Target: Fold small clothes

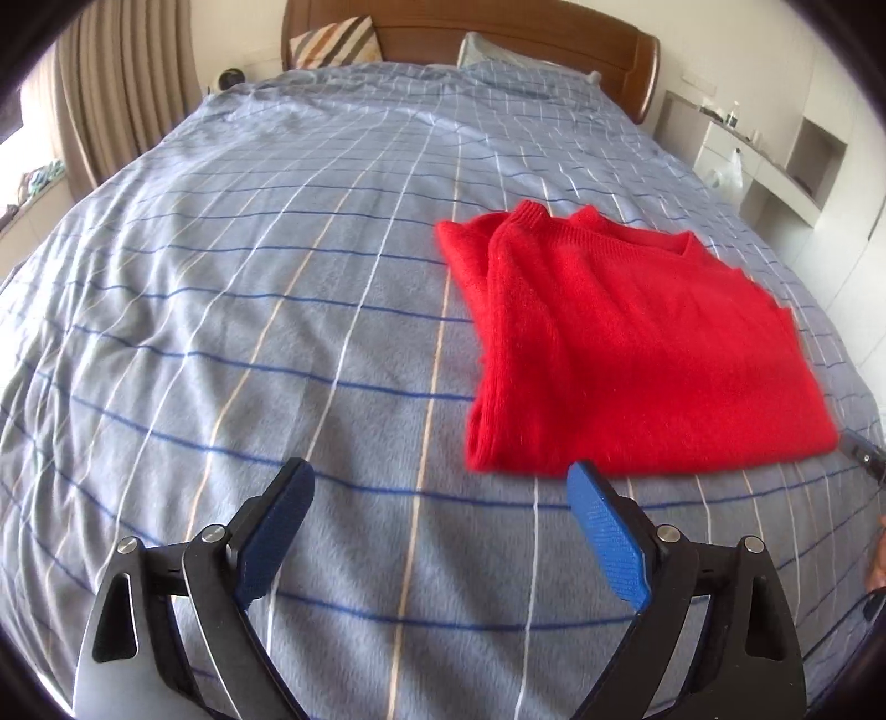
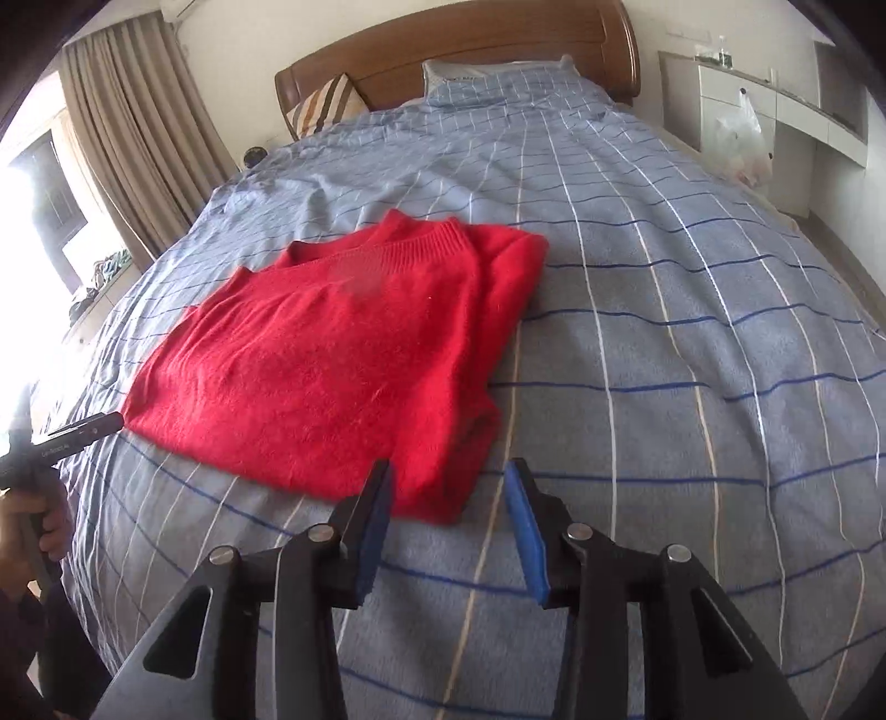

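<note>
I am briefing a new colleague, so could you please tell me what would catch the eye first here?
The bright red sweater, folded flat in the middle of the blue checked bedspread, stands out at once. Both tongs, left and right, are open and empty just short of its near edge.

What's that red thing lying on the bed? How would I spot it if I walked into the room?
Start at the big bed with the wooden headboard and the blue-grey checked cover. On that cover, toward the foot end, lies a folded red sweater, fuzzy knit with a ribbed collar pointing at the headboard. It is the only bright red thing there; the striped cushion and the pillow sit far up by the headboard.
</note>
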The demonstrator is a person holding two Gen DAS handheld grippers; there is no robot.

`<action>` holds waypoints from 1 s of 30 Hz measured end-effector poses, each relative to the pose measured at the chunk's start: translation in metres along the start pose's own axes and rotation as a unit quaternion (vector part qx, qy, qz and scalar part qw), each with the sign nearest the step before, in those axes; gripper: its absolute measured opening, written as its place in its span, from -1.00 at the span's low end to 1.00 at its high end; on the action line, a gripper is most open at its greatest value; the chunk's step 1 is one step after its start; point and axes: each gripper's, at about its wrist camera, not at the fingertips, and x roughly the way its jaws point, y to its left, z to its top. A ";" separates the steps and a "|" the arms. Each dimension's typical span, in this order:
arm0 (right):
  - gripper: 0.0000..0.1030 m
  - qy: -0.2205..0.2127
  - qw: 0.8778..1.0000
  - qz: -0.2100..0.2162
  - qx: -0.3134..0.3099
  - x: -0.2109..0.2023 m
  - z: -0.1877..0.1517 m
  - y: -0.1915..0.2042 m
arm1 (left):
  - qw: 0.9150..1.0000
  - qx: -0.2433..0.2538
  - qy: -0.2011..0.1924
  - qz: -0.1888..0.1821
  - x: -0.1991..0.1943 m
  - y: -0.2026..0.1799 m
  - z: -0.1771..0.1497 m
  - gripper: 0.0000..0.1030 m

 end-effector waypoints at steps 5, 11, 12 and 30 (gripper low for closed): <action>0.07 -0.036 0.999 -0.021 -0.012 -0.031 -0.047 0.025 | 1.000 -0.003 -0.021 0.001 -0.021 -0.009 -0.041 0.87; 0.25 -0.082 0.996 -0.047 0.001 -0.052 -0.099 0.042 | 0.999 0.029 -0.018 0.030 -0.010 -0.026 -0.069 0.90; 0.27 -0.082 0.995 -0.049 0.004 -0.052 -0.106 0.043 | 0.999 0.031 -0.022 0.036 -0.008 -0.028 -0.071 0.93; 0.45 -0.057 0.997 -0.049 0.000 -0.036 -0.118 0.046 | 0.998 0.022 -0.036 0.042 0.002 -0.027 -0.089 0.99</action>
